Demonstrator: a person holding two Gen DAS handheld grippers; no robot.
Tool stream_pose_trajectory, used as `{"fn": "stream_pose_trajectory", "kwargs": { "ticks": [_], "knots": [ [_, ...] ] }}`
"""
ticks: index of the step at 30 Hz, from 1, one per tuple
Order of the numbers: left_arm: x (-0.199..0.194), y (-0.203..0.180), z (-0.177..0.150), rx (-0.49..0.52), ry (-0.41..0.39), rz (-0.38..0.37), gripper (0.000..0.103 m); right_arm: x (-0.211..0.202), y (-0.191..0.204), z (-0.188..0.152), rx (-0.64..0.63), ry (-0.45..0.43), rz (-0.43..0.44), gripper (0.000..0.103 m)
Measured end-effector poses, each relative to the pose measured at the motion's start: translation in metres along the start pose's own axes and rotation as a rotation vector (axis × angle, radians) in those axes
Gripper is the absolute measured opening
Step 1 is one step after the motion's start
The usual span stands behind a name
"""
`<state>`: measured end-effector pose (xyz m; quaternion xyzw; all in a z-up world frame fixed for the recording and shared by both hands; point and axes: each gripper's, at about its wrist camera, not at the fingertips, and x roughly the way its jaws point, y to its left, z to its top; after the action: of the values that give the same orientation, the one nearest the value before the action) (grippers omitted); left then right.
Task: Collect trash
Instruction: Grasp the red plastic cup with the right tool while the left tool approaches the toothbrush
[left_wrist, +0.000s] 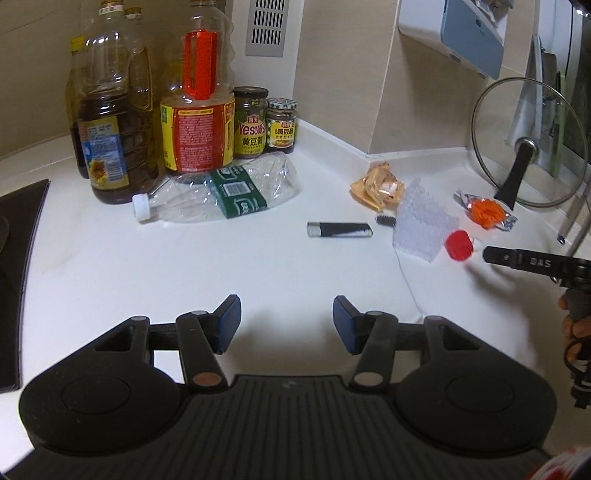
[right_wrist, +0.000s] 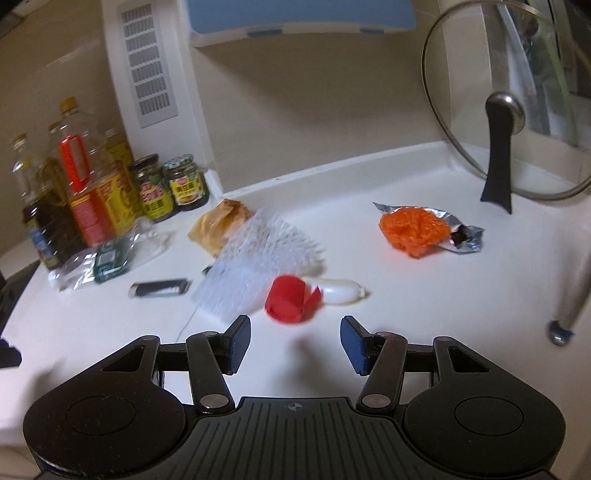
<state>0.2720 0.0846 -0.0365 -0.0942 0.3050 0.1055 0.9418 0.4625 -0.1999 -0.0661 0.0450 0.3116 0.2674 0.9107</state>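
Observation:
Trash lies scattered on the white counter (left_wrist: 147, 266). A crushed clear bottle (left_wrist: 221, 194) with a green label lies at the left, a black lighter (left_wrist: 339, 230) in the middle. Further right lie a crumpled tan wrapper (left_wrist: 376, 184), a sheet of bubble wrap (left_wrist: 421, 221), a small white bottle with a red cap (right_wrist: 291, 299), and an orange net on a foil wrapper (right_wrist: 415, 229). My left gripper (left_wrist: 286, 325) hovers open and empty, well short of the lighter. My right gripper (right_wrist: 295, 341) is open, empty, just short of the red cap; its finger (left_wrist: 517, 260) enters the left wrist view beside the cap.
Oil bottles (left_wrist: 110, 122) and sauce jars (left_wrist: 251, 122) stand at the back left corner. A glass pot lid (left_wrist: 528, 147) leans on the right wall. A black stove edge (left_wrist: 18, 258) lies at the far left. A metal rod (right_wrist: 570, 306) stands at the right.

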Motion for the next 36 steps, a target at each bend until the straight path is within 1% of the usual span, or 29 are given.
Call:
{"fn": "stream_pose_trajectory", "kwargs": {
  "ticks": [6,8,11,12,13,17,22,28,31,34,36],
  "knots": [
    [0.018,-0.009,0.01,0.01,0.002,0.017,0.051,0.028,-0.008,0.005,0.137,0.015,0.038,0.055],
    [0.024,-0.012,0.014,0.025,0.001,0.018,0.051,0.034,-0.011,0.005,0.174,0.024,0.037,0.055],
    [0.03,-0.018,0.019,0.045,-0.005,0.009,0.051,0.039,-0.014,0.005,0.199,0.009,0.042,0.054],
    [0.033,-0.02,0.021,0.053,-0.007,0.007,0.051,0.04,-0.015,0.005,0.195,0.008,0.042,0.052],
    [0.036,-0.023,0.023,0.06,-0.008,0.004,0.051,0.042,-0.015,0.005,0.191,0.007,0.046,0.041],
    [0.054,-0.033,0.032,0.099,-0.006,-0.02,0.052,0.044,-0.02,0.005,0.196,0.005,0.057,0.032],
    [0.083,-0.047,0.04,0.215,-0.007,-0.051,0.053,0.033,-0.027,0.006,0.183,-0.014,0.062,0.032],
    [0.126,-0.052,0.049,0.337,0.01,-0.084,0.055,0.015,-0.044,0.01,0.2,-0.038,0.057,0.032],
    [0.146,-0.053,0.053,0.37,0.023,-0.099,0.061,0.009,-0.051,0.01,0.209,-0.042,0.05,0.032],
    [0.161,-0.051,0.057,0.387,0.043,-0.12,0.061,0.003,-0.057,0.01,0.214,-0.047,0.04,0.032],
    [0.167,-0.052,0.058,0.416,0.049,-0.127,0.06,0.001,-0.062,0.01,0.218,-0.047,0.032,0.032]
  ]
}}
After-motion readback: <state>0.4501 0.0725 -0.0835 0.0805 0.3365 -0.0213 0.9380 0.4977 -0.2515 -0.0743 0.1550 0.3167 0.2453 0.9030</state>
